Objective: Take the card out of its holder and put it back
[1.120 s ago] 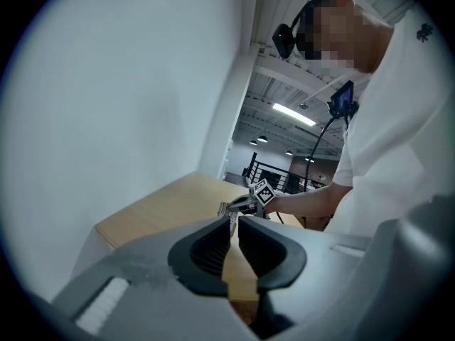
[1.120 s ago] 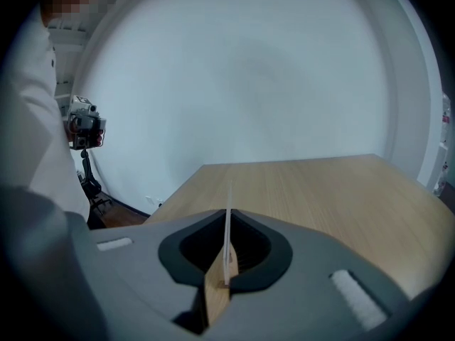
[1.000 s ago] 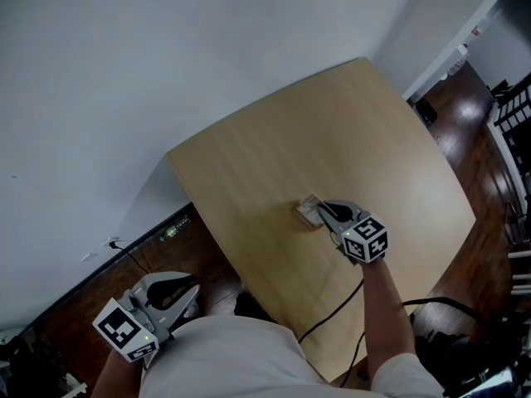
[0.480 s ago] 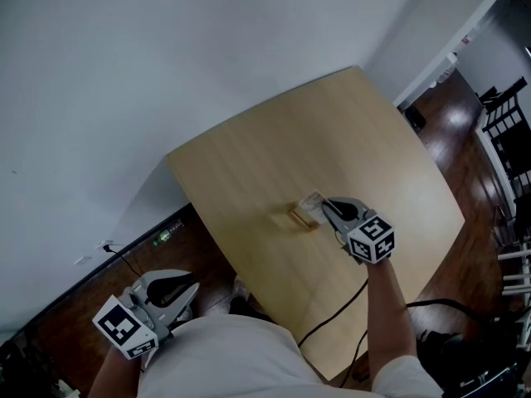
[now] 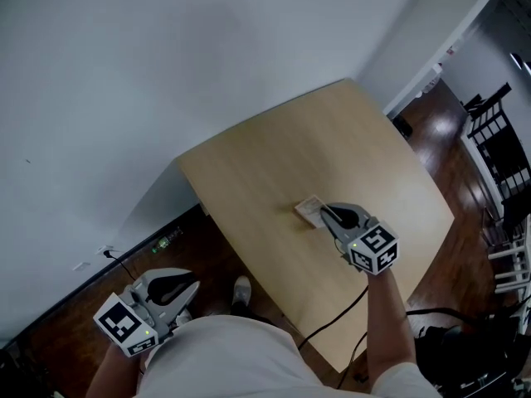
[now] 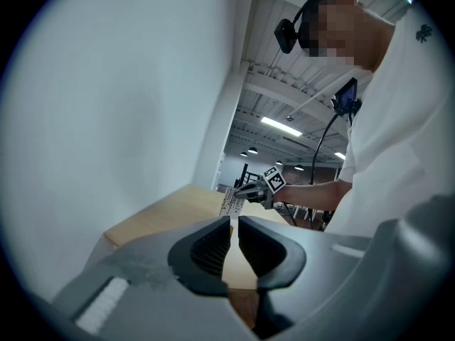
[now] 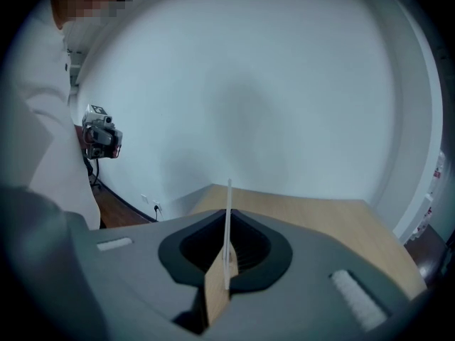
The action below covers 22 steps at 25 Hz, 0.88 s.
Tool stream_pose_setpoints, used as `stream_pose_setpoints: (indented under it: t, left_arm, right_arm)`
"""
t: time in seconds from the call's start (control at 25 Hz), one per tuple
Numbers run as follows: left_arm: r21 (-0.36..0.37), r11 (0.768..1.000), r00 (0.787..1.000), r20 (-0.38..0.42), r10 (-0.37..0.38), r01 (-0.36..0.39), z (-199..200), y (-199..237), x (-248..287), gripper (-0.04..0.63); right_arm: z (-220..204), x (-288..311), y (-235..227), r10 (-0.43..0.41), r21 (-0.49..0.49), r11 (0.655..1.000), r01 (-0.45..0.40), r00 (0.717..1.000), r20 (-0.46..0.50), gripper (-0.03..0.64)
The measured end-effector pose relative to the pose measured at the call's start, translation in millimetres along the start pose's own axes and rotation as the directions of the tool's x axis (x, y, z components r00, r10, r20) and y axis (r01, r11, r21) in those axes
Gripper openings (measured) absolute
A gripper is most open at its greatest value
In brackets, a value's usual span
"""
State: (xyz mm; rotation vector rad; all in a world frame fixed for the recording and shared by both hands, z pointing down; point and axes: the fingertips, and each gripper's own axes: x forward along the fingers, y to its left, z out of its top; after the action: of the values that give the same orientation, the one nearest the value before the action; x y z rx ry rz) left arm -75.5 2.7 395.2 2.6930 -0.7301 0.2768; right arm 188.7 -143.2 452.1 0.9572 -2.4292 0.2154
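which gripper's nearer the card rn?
Right. The right gripper is shut on the card, above the table. The left gripper is far from it, low by the person's left side, off the table edge.

This looks like a bare office or studio workroom, not a home — a plain white wall (image 5: 166,73), a single light wooden table (image 5: 274,156) near it, and a dark polished wood floor (image 5: 207,259) with a wall socket (image 5: 106,251) and a trailing cable (image 5: 129,259). Black chairs (image 5: 496,135) stand off to one side. The left gripper view shows an open ceiling of white beams (image 6: 284,91) with strip lights (image 6: 281,125) — a large commercial space.
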Motion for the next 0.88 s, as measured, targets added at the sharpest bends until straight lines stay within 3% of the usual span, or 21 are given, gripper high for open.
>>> stream_pose_setpoints:
  t: [0.52,0.88]
  left_arm:
    - [0.017,1.000,0.999,0.053,0.007,-0.008,-37.8,-3.8,-138.0,0.043]
    - [0.003,1.000,1.000,0.028,-0.008,0.008,-74.9,-5.3,-209.8,0.043]
  right_arm:
    - [66.9,-3.1,206.2,0.076,-0.085,0.994,-0.073,0.997,0.026,0.020]
    - [92.7,-4.2,336.1,0.136,-0.100,0.986,-0.131,0.990,0.041,0.020]
